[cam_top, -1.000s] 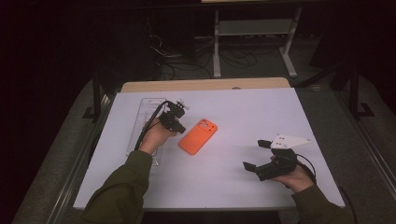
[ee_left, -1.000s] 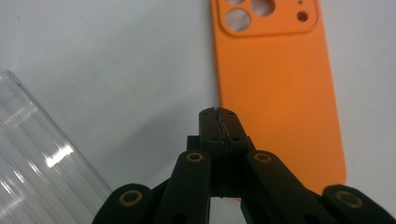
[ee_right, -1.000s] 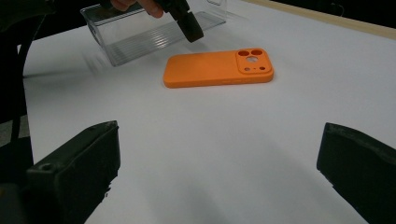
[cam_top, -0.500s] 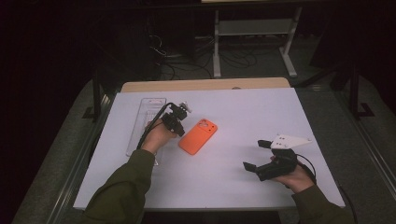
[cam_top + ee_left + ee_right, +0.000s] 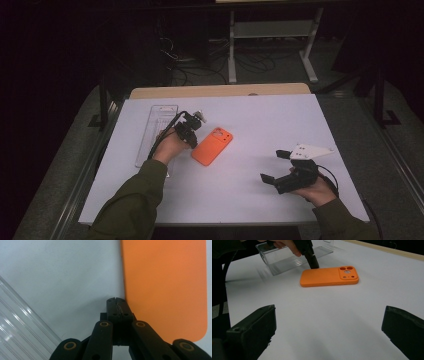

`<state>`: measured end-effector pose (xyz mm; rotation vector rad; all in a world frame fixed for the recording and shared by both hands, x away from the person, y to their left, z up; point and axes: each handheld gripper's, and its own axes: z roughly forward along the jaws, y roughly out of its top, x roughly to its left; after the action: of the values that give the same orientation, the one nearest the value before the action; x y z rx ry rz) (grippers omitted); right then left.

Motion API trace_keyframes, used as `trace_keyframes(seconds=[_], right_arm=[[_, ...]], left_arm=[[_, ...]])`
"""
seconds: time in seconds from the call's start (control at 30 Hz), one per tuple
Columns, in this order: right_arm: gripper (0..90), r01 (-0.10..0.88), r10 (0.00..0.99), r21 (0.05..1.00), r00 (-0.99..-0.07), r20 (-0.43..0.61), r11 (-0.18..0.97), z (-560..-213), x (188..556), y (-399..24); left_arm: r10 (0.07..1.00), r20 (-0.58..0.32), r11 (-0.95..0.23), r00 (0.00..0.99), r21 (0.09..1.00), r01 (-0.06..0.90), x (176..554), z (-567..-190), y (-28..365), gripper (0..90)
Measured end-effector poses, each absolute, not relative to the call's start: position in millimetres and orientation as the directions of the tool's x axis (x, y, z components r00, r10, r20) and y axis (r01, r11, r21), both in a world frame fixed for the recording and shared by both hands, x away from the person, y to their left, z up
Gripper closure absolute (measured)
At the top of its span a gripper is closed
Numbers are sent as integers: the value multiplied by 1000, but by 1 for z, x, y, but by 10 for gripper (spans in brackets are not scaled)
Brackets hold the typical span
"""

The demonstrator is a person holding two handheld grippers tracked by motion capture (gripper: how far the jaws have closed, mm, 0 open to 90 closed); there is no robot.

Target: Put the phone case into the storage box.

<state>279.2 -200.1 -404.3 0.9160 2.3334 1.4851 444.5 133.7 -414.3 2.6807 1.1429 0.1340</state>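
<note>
Right now the orange phone case [image 5: 212, 146] lies camera-cutouts up near the middle of the white tabletop [image 5: 260, 120], with a clear plastic box [image 5: 155, 132] just beside it on the person's left. The left tool [image 5: 192, 131] has its jaws pressed fully together with nothing between them, its tip resting against the case's long edge; the left gripper view shows the shut tip [image 5: 117, 307] touching that orange side. The right tool [image 5: 277, 167] sits well apart near the tabletop's front, jaws spread wide and empty. My worry: a shut tip can only nudge, so the light case may skid or swivel across the smooth surface instead of lifting. Pushed towards the box, it could knock that too.
</note>
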Motion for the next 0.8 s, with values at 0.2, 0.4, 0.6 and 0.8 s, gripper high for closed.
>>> trace_keyframes(seconds=[0.2,0.4,0.6,0.8], right_arm=[[0,383,612,876,-779,136,293,-404,279,-200],[0,384,612,876,-779,137,293,-404,280,-200],[0,384,612,876,-779,137,292,-404,279,-200],[0,383,612,876,-779,135,293,-404,279,-200]], left_arm=[[716,-7,-679,698,225,699,444,-415,131,900],[708,-23,-685,705,220,695,442,-415,128,900],[683,-61,-702,728,220,677,436,-415,119,900],[652,-115,-718,749,224,659,430,-412,110,900]])
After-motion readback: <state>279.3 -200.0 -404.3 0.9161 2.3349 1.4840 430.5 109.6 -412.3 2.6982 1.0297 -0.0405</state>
